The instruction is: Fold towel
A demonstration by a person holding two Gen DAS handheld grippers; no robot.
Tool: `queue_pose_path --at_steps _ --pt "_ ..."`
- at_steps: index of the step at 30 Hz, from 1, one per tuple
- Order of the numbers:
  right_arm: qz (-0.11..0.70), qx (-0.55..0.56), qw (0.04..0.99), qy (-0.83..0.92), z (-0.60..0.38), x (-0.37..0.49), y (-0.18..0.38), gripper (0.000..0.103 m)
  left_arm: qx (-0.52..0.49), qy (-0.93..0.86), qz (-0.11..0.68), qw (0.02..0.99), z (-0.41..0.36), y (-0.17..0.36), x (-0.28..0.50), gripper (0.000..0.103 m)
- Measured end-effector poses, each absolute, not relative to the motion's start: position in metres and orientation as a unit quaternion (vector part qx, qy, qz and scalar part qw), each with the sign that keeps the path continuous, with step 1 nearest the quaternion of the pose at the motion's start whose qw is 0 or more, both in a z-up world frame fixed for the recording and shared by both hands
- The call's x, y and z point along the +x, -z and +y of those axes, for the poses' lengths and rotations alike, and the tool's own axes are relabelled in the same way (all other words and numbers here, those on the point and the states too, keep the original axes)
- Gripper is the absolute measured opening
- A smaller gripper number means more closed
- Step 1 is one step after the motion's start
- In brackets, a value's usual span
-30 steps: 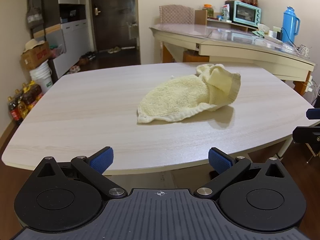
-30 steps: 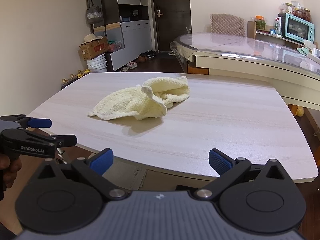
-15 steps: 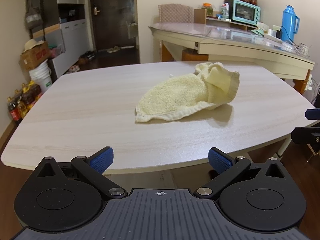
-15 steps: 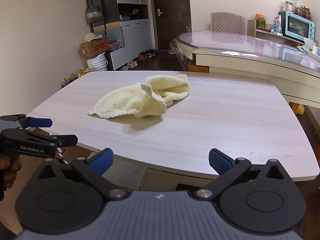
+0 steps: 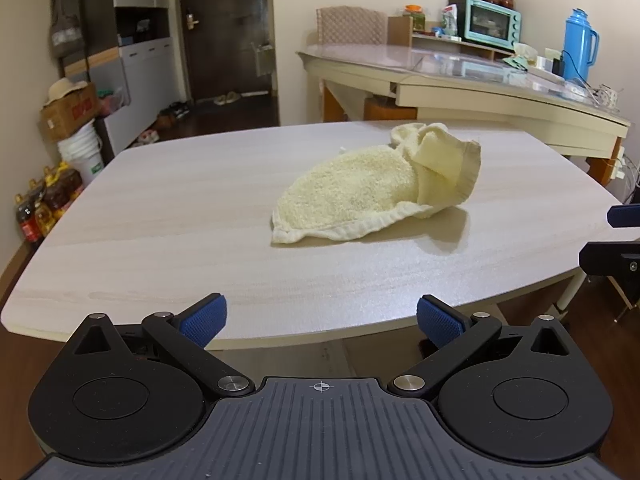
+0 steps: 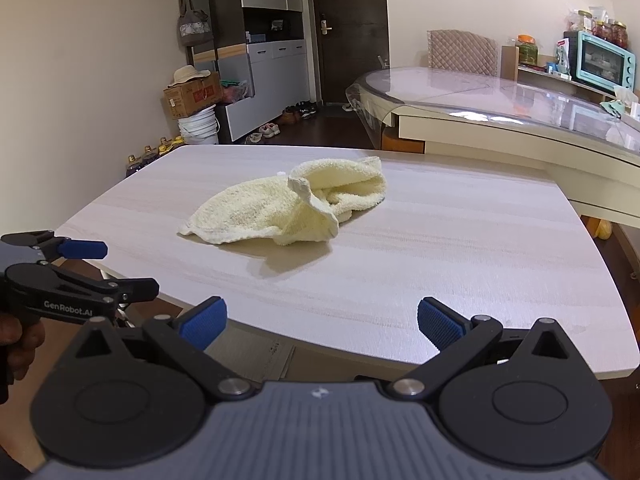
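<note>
A pale yellow towel (image 5: 376, 192) lies crumpled in the middle of the light wood table (image 5: 160, 224), its right part bunched and raised. It also shows in the right wrist view (image 6: 288, 208). My left gripper (image 5: 322, 316) is open and empty, at the table's near edge, well short of the towel. My right gripper (image 6: 322, 316) is open and empty, also at the near edge. The left gripper shows at the left of the right wrist view (image 6: 80, 264); the right gripper shows at the right edge of the left wrist view (image 5: 616, 240).
A second table (image 5: 480, 84) with a glass top stands behind, carrying a teal oven (image 5: 490, 28) and a blue flask (image 5: 578, 46). Boxes, a bucket and bottles (image 5: 44, 208) stand on the floor at the left.
Both grippers have drifted slightly toward the table, so the towel sits a little lower and nearer in both views. The jaws stay open and the towel has not moved.
</note>
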State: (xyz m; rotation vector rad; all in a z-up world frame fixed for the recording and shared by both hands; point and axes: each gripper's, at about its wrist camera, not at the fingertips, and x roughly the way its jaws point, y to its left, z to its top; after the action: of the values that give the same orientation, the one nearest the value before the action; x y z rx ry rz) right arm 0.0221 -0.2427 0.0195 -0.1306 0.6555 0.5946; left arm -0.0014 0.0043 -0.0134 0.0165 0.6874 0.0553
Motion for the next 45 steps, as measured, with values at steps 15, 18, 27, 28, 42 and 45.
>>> queue_pose_path --at_steps 15,18,27,28,42,45 --pt "0.300 -0.084 0.902 -0.299 -0.223 0.043 -0.030 0.103 0.019 -0.024 0.339 0.940 0.003 0.014 0.006 0.103" --pt "0.298 -0.086 0.901 -0.303 -0.218 0.048 -0.031 0.103 0.020 -0.022 0.340 0.940 0.004 0.015 0.009 0.103" --pt "0.296 -0.096 0.897 -0.315 -0.201 0.065 -0.034 0.103 0.022 -0.022 0.342 0.939 0.009 0.018 0.018 0.103" --pt "0.294 -0.099 0.896 -0.318 -0.198 0.067 -0.034 0.103 0.022 -0.023 0.341 0.939 0.009 0.018 0.018 0.103" --pt "0.297 -0.152 0.879 -0.340 -0.151 0.122 -0.022 0.054 0.028 -0.043 0.329 0.943 0.032 0.016 0.036 0.103" --pt "0.300 -0.149 0.878 -0.343 -0.150 0.129 -0.017 0.022 0.018 -0.024 0.331 0.943 0.041 0.016 0.042 0.103"
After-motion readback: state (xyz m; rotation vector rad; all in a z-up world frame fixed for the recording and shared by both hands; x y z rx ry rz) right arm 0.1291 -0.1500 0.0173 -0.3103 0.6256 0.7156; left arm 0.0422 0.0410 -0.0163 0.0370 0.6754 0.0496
